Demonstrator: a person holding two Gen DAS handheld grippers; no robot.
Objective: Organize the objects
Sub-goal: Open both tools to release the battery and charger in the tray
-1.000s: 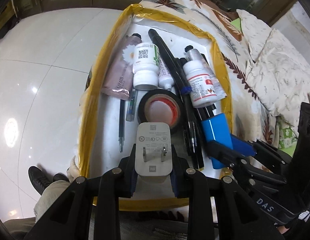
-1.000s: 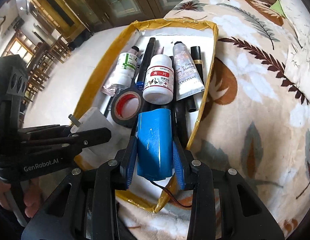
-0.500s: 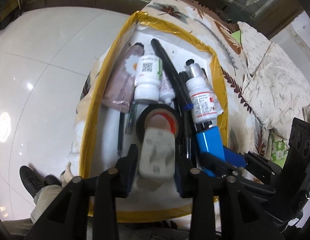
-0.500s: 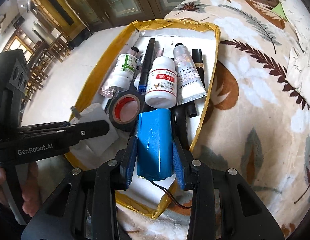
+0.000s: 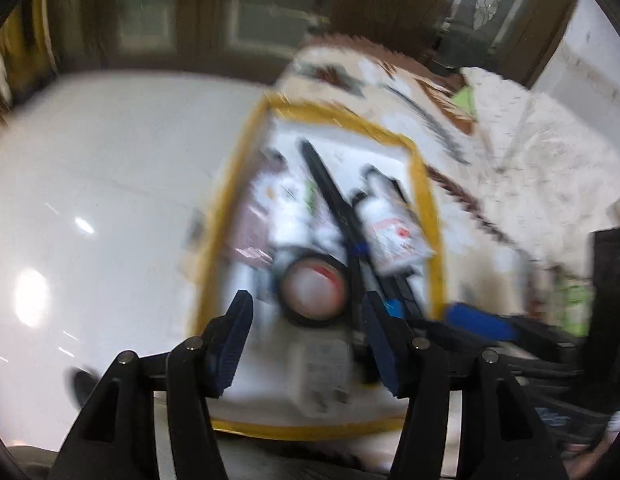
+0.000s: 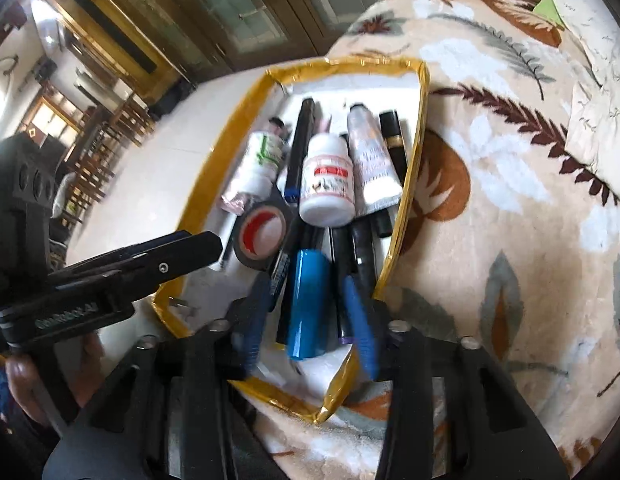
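A white tray with a yellow rim [image 5: 423, 184] [image 6: 409, 184] sits on a floral blanket and holds several items. In the blurred left wrist view, the white plug charger [image 5: 321, 376] lies free on the tray's near end. My left gripper [image 5: 308, 320] hangs above it, its jaws opening and clear of the charger. In the right wrist view, the blue battery pack [image 6: 308, 304] lies in the tray among black pens. It is between the pads of my right gripper [image 6: 306, 320], whose jaws are opening and stand apart from it.
The tray also holds a black tape roll [image 6: 264, 236], a white pill bottle [image 6: 327, 184], a second bottle [image 6: 262, 160], a cream tube [image 6: 373, 168] and a black marker [image 6: 300, 152]. Glossy white floor [image 5: 110, 200] lies left. The floral blanket [image 6: 509, 200] spreads right.
The left jaws let go of the charger, which now lies in the tray, and the gripper lifted. The right jaws spread off the blue battery pack, which now rests in the tray.
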